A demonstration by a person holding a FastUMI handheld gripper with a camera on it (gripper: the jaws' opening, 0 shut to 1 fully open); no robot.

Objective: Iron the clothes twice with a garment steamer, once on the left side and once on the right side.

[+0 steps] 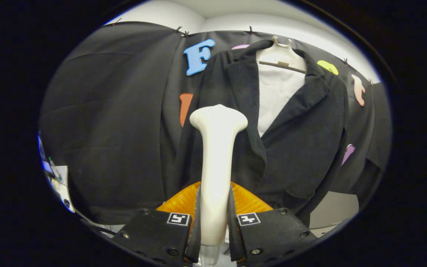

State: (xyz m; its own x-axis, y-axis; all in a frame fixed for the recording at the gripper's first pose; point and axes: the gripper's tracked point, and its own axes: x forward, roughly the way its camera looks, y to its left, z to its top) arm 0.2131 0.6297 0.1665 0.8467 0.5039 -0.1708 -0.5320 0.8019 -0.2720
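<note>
The gripper (214,218) pinches the smooth, rigid steamer (216,148) by its handle, fingers closed on both sides, head upright before the soft, yielding jacket (302,141) on its hanger (281,57).

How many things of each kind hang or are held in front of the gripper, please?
Steamer, held between the gripper fingers: 1
Dark jacket: 1
White shirt inside the jacket: 1
Hanger: 1
Total: 4
</note>
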